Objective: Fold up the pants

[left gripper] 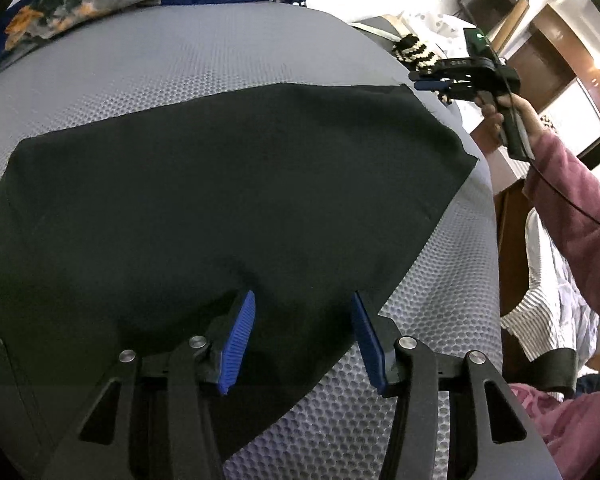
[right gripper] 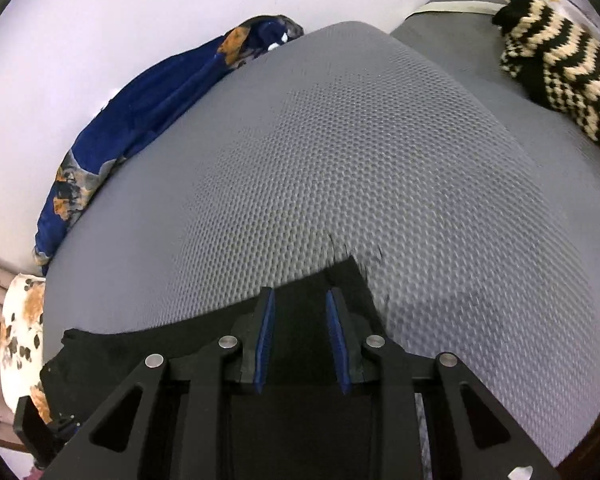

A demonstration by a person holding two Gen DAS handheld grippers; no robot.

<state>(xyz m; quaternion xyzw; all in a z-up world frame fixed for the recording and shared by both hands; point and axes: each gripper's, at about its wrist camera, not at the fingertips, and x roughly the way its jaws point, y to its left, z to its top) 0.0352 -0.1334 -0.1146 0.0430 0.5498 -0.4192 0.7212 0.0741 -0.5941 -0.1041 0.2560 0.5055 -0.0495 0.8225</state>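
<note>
Black pants (left gripper: pixel 204 184) flat, long axis left–right; left gripper (left gripper: pixel 300 340) open over near edge, right gripper (left gripper: pixel 432 80) parted, empty, beyond far-right corner.

Home bedroom, looks lived-in. Grey honeycomb-textured mattress pad (right gripper: pixel 360 152) covers a bed against a plain white wall (right gripper: pixel 80 32). Crumpled navy floral blanket (right gripper: pixel 140 112) along the wall edge, black-and-cream knitted striped garment (right gripper: pixel 560 76) at the far corner. Brown wooden wardrobe shelving (left gripper: pixel 540 52) beside the bed; heap of white and striped laundry (left gripper: pixel 552 288) nearby.
</note>
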